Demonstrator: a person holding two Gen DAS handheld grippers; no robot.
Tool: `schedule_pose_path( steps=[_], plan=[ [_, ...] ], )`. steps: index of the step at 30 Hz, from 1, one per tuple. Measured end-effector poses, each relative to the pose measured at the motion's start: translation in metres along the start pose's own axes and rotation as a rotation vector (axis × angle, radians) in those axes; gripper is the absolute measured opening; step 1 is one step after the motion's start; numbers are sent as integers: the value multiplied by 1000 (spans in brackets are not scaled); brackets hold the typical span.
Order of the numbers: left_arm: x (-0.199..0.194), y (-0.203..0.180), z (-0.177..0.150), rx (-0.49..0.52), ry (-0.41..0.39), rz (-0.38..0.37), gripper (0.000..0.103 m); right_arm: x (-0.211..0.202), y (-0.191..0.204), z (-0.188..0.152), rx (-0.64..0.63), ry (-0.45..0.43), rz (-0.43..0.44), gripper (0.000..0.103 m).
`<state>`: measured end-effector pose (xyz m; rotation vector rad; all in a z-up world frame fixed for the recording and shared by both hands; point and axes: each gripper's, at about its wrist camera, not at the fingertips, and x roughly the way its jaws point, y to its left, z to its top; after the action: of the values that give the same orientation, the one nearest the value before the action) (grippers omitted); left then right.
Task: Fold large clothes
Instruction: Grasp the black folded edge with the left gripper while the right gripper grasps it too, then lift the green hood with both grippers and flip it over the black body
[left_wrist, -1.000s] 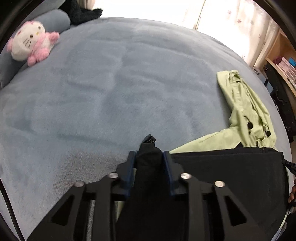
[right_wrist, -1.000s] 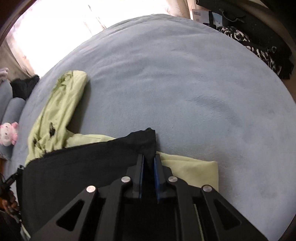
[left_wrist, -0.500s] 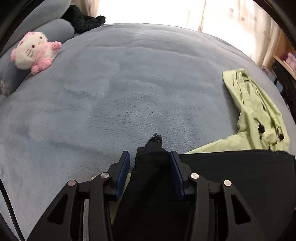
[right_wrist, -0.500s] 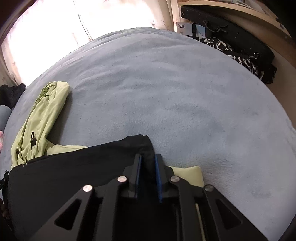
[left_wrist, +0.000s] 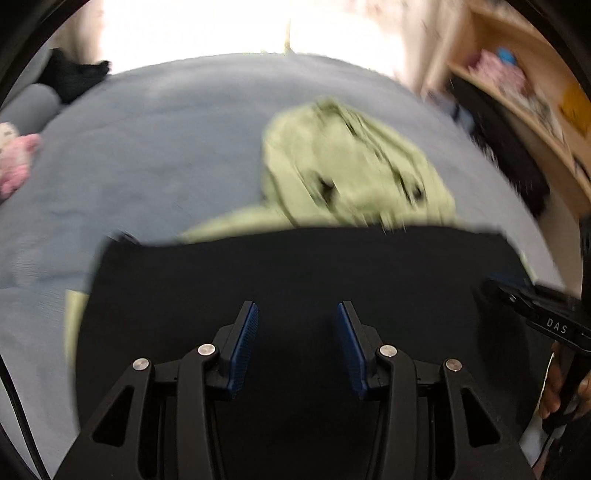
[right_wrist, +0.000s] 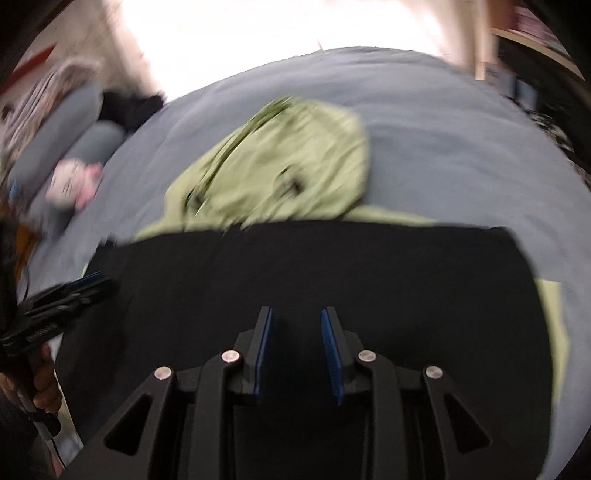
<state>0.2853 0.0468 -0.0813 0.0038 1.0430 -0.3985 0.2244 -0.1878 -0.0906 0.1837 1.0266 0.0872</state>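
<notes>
Black fold (left_wrist: 295, 273) laid over green jacket (left_wrist: 347, 166), frame centre, on bed (left_wrist: 147, 147). Left hand-held gripper (left_wrist: 297, 332) apart, empty; right hand-held gripper (right_wrist: 295, 332) opening, empty. Fold judged released; next edge to be gripped.

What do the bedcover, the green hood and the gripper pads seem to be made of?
Bedcover: soft fleece or plush, probably; matte grey-blue with a faint nap, though blurred.
Green hood: thin woven cloth, maybe cotton or nylon; matte, crumpled into creases.
Pads: blue rubber or plastic by the look; fine ribs across the face, on black hard plastic fingers.
</notes>
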Motion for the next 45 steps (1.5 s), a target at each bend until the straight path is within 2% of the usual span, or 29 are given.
schedule_pose_path(
  steps=[2,4,11,13,16,17,20,21,23,26,28,34,35,37,39,40,41,43,44,45],
  plan=[
    [22,-7,-4,30,35,40,43,20,4,-2,-28,28,-39,28],
    [33,-9,-1,38,10,58,43,31,-2,3,-24,16,-63,23],
    [53,-5,38,-3,-34,105,44,47,-26,43,34,-2,-101,23],
    [54,-5,49,-2,-30,106,44,45,-29,53,38,1,-106,24],
    [47,3,78,-17,-54,73,44,31,-37,80,59,-47,-80,26],
    [46,3,85,-20,-66,73,44,29,-40,89,66,-60,-72,27],
    [44,10,123,-29,-100,84,46,26,-54,126,102,-98,-40,45],
    [47,11,133,-30,-96,87,50,29,-59,142,114,-108,-36,48],
    [59,17,155,-46,-70,80,56,39,-66,166,126,-102,-26,49],
    [88,32,187,-84,7,65,57,66,-80,199,162,-51,-17,49],
    [112,39,204,-84,57,81,57,86,-86,212,182,-7,-15,49],
    [159,42,215,-24,161,96,58,148,-93,228,179,118,-5,49],
    [167,42,215,-15,178,92,59,153,-93,228,179,124,-4,49],
    [176,40,213,4,173,99,69,164,-93,229,180,127,0,49],
    [179,40,212,17,160,94,70,168,-92,231,184,106,11,49],
    [180,41,212,14,153,88,69,170,-93,234,198,99,25,49],
    [180,42,212,12,147,86,63,172,-94,236,212,100,34,47],
    [174,43,211,4,122,38,4,173,-94,239,218,103,52,16],
    [176,49,216,-20,126,35,4,172,-93,240,225,112,80,6],
    [173,49,218,-32,118,49,2,167,-91,242,227,98,69,5]
  ],
)
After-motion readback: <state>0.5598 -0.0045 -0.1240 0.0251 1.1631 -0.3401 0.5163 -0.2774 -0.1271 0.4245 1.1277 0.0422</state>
